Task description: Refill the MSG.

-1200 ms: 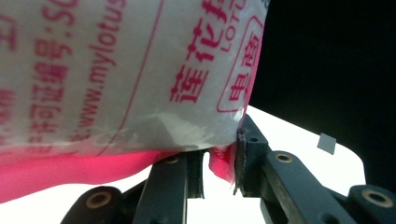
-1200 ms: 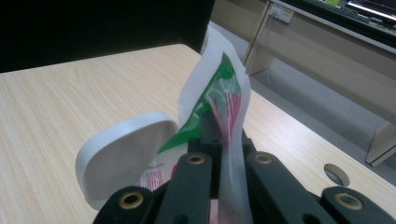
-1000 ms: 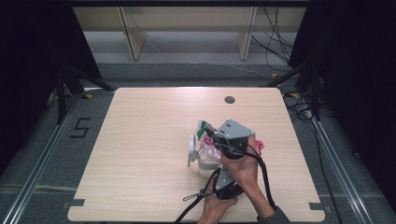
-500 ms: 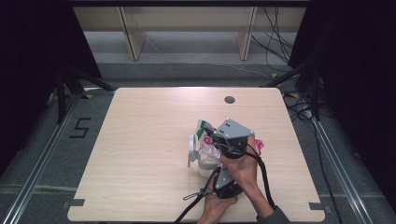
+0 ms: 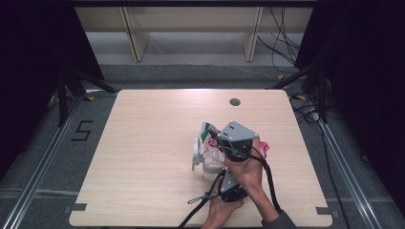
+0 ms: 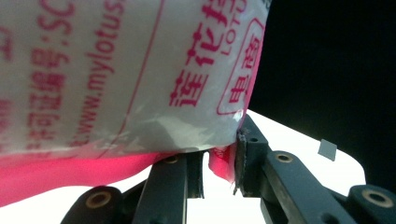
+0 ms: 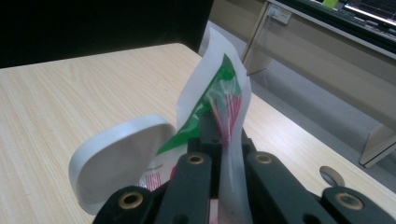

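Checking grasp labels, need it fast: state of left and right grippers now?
Left gripper: jaws partly closed, the bag's pink edge between them; grip cannot be told.
Right gripper: closed, pinching the plastic bag at its green-printed top.

White-and-pink printed bag point(image 6: 140, 84), edge between hand-held gripper point(image 6: 219, 163) jaws — pinched

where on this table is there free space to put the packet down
The table's whole left half, from the white lidded tub to the left edge, lies bare, as does the far strip up to the round hole. It is crowded near the front edge, around tub, plastic packet and both hands.
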The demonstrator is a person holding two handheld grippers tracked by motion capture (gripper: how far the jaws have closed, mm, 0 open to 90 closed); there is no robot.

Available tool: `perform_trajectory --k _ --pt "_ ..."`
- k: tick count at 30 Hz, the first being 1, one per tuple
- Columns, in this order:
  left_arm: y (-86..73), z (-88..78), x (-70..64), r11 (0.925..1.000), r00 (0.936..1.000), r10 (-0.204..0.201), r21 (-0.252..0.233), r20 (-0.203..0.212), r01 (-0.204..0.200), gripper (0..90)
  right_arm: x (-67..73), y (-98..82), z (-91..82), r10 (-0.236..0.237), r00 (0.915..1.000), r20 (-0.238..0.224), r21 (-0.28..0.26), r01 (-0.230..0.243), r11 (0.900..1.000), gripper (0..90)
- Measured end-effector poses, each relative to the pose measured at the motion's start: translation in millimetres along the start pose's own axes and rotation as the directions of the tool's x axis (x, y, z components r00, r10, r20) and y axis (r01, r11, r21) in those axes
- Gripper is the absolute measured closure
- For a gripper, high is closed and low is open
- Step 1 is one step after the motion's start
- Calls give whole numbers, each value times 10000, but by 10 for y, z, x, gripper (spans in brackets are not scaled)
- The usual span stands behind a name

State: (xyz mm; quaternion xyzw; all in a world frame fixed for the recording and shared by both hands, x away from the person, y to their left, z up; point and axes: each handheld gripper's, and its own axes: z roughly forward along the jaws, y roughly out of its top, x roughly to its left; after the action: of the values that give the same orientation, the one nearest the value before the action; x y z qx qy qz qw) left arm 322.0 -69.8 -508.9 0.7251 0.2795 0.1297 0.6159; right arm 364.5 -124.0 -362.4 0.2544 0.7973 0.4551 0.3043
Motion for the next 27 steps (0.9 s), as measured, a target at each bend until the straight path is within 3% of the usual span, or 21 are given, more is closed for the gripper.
perform_trajectory --k 1,2,6,11,15,18,19,20,21,22,24,27 --pt "-2 -2 -2 10000 10000 -21 -6 -40 21 756 -17 0 4 -122 9999 77 -165 124 9998 900" --pt "-1 -2 -1 10000 10000 -3 -2 -1 3 756 -1 -3 1 195 9998 7 -88 -195 9998 900" --pt "1 4 1 10000 10000 -38 -3 22 38 755 4 -3 13 -16 9999 101 -36 17 10000 900" --pt "5 3 2 10000 10000 -72 -5 55 72 756 16 4 4 216 9997 -83 63 -215 9997 900" --pt "7 4 7 10000 9999 -70 -43 97 70 754 21 3 18 -150 9998 108 -6 150 9999 900" --pt "6 -3 13 10000 9999 -37 -13 118 37 754 18 11 8 -97 9999 92 -58 97 9999 900" --pt "3 1 14 10000 9999 -43 -32 109 43 755 47 5 9 251 9996 86 35 -251 9997 900" --pt "2 2 14 10000 10000 -34 -26 91 34 755 33 7 26 -186 9997 135 10 186 9998 900" --pt "1 14 3 9992 9996 -284 -270 69 286 756 40 5 32 -250 9996 136 12 250 9997 900" --pt "0 22 -8 9978 9990 -455 -471 17 456 756 44 11 25 -204 9997 128 14 204 9998 900" --pt "7 7 2 9991 9996 -278 -313 103 281 756 37 21 5 -118 9999 113 -20 118 9999 900" --pt "2 20 -2 9985 9991 -405 -353 93 408 756 46 14 27 -230 9996 173 35 229 9997 900"
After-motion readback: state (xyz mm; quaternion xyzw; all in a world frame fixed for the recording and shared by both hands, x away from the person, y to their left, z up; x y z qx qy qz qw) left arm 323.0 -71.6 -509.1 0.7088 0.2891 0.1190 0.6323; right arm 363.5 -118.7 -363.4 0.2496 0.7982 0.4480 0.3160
